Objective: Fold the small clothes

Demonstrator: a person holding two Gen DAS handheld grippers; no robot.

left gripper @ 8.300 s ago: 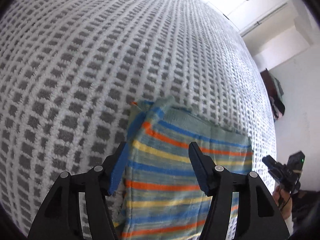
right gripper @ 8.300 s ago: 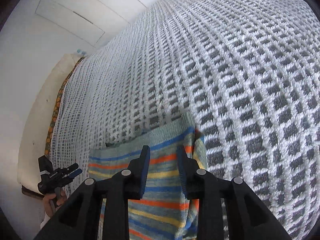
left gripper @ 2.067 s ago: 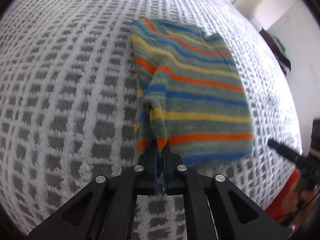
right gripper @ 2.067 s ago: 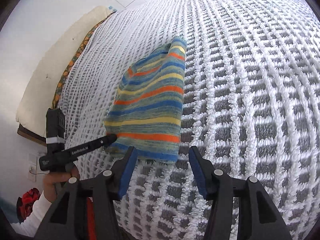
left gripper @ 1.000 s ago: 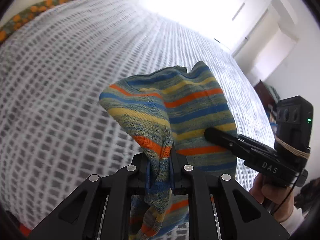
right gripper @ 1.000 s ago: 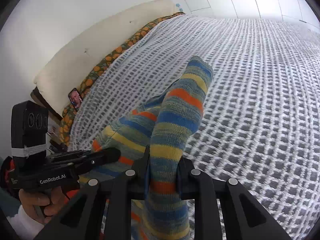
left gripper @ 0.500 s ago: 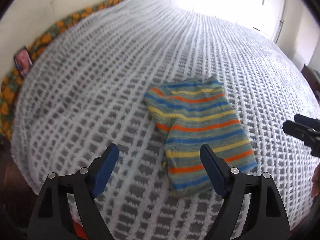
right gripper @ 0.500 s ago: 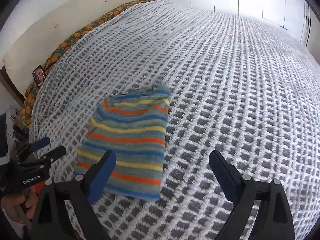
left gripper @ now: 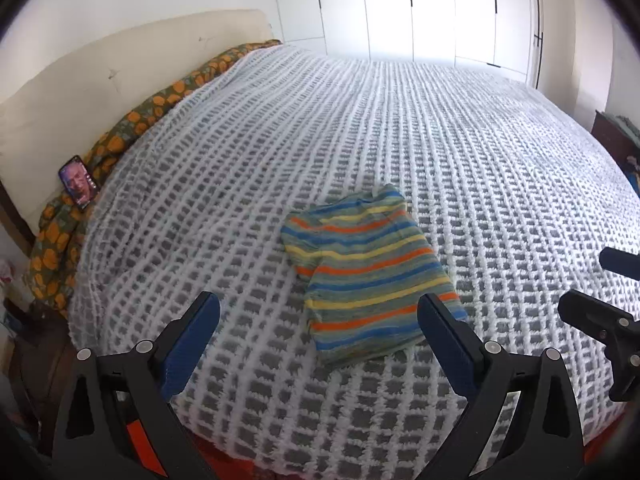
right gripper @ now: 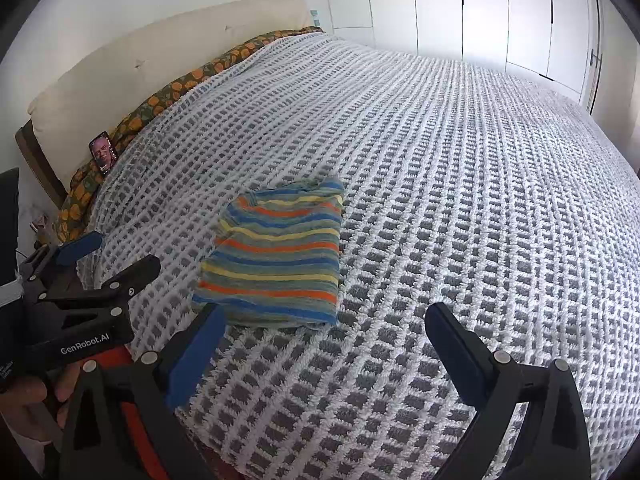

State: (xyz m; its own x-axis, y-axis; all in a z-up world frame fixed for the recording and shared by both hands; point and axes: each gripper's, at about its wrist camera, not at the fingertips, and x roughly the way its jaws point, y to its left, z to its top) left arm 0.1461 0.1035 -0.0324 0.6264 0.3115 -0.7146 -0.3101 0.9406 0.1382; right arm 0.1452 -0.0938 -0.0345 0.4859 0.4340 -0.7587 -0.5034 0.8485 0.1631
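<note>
At the far left, a phone [left gripper: 78, 182] leans against the cream headboard [left gripper: 100, 68], just above the orange-patterned sheet [left gripper: 132, 128] that peeks out along the edge of the bed [left gripper: 460, 152]. Our left gripper [left gripper: 318, 344] hangs above the near edge of the bed with its jaws spread wide and nothing between them. Beyond it, near the middle of the grey-and-white knitted blanket, lies the striped garment [left gripper: 366, 284], flat and apart from both tools; it looks like a compact rectangle, with one rounded flap showing at its left side. Further right, our right gripper [right gripper: 324, 350] is likewise released and empty, held back over the near edge of the bed. White wardrobe doors [left gripper: 420, 8] close the scene behind.

We judge that the folding of this piece is done or nearly so, and that we are between steps. If another fold is wanted, we would bring both grippers down onto the near hem, pinch its two corners and carry them toward the far edge. The knit is soft, so a shallow pinch might catch only the top layer.
</note>
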